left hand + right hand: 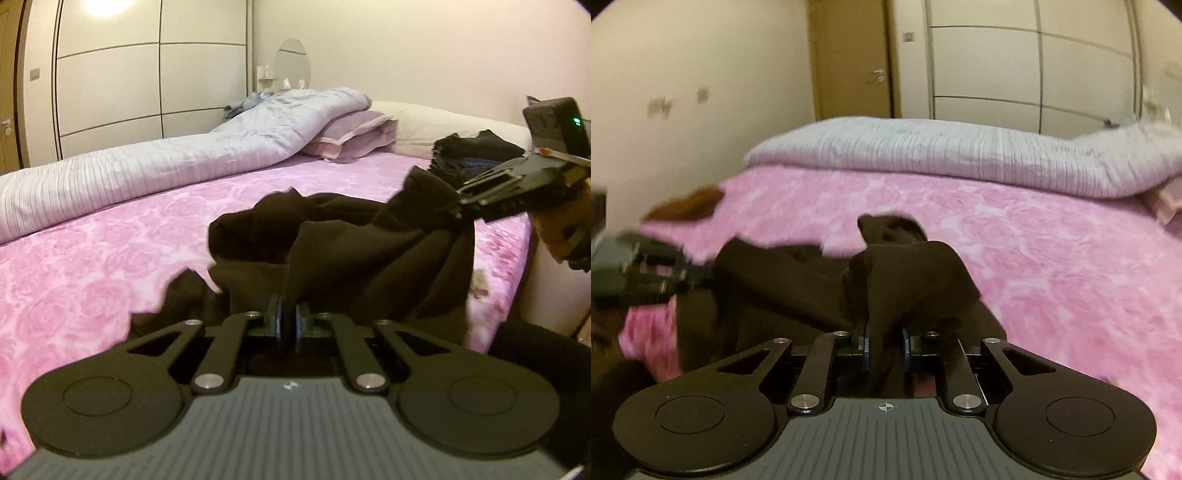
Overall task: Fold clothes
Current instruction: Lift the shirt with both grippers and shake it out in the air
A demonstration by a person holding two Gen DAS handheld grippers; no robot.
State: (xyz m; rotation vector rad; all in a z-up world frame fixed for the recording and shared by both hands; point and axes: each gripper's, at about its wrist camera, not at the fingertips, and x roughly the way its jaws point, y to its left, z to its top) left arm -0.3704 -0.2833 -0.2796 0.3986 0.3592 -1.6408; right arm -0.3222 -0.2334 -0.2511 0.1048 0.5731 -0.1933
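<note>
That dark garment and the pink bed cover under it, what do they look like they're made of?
The dark garment looks like a soft matte knit, perhaps cotton jersey: it drapes in limp folds with no shine. The pink bed cover looks like plush fleece, with a fuzzy rose pattern and a soft sheen. Neither fibre can be confirmed by sight.

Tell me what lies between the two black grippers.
Only the bunched dark brown garment spans from the left gripper to the right gripper, each clamped on it above the pink rose-print bedspread, in the left wrist view.
</note>
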